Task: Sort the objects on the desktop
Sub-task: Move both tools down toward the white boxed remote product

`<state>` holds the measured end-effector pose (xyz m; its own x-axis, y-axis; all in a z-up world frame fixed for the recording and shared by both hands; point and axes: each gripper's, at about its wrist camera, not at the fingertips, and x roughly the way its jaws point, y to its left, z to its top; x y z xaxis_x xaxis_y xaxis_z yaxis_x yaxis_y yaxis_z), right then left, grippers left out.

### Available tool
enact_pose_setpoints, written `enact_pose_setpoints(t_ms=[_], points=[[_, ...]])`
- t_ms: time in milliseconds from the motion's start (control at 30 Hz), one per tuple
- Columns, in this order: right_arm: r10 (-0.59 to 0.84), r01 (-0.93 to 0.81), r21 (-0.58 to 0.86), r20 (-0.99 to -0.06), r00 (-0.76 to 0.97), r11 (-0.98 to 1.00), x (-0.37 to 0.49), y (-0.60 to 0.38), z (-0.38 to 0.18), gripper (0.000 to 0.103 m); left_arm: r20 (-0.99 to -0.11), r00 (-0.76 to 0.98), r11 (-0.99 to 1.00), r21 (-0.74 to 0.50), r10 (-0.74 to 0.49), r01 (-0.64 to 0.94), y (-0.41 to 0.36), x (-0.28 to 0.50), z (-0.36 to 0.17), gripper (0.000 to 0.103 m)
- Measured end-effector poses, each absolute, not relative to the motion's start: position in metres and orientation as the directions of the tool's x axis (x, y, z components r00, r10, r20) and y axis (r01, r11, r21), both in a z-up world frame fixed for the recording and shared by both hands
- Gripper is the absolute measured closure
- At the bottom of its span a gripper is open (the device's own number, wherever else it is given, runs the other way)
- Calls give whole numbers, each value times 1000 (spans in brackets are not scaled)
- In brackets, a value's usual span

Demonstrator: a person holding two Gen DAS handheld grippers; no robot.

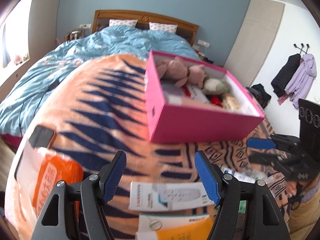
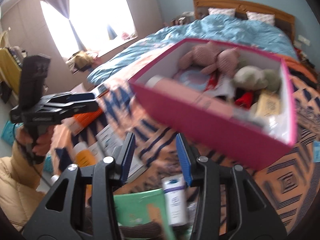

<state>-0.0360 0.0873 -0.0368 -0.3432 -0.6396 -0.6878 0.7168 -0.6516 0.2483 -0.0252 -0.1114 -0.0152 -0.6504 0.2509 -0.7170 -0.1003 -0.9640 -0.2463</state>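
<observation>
- The pink box point(image 1: 200, 118) sits on the orange and dark blue striped blanket point(image 1: 96, 92) that covers the near end of the bed. Its top is open.
- In the left wrist view, the box's long side runs from the far left down to the near right. One corner points toward the camera.
- Inside the box are a pink plush toy point(image 1: 180, 71), a green plush toy point(image 1: 215, 86), something red point(image 1: 216, 101) and a yellowish pack point(image 1: 232, 102). A pink bottle point(image 2: 192, 96) lies along the near wall, seen from the right wrist view.
- The left gripper point(image 1: 160, 177) has its blue pads wide apart, with nothing between them. It hangs over a white carton point(image 1: 168, 197) that lies flat with its long side running left to right.
- The print on the carton is too blurry to read.
- Just nearer than it lies a white and yellow carton point(image 1: 176, 226). An orange and white bag point(image 1: 54, 182) lies to the left with big white letters I cannot make out.
- The right gripper point(image 2: 155, 157) also has its pads apart and holds nothing. Below it lie a white tube point(image 2: 175, 202) with a dark blue label and a green packet point(image 2: 138, 206).
- An orange bottle point(image 2: 85, 157) lies near more white cartons on the left.
- The blue quilt point(image 1: 124, 38) and two pillows point(image 1: 123, 22) are behind the box.
</observation>
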Motion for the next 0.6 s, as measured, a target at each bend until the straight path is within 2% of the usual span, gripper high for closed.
enact_pose_setpoints(t_ms=[200,600], points=[[-640,736,299,-733,-231,-608,-16,62,-66,58,-758,-605,-965,-249,246,-81,-114,-21,-40,31],[-590,684,348,-794,-149,-641,-8,39,-106,59,-809,-532,-965,-254,251,-69,-117,-18,-75,31]])
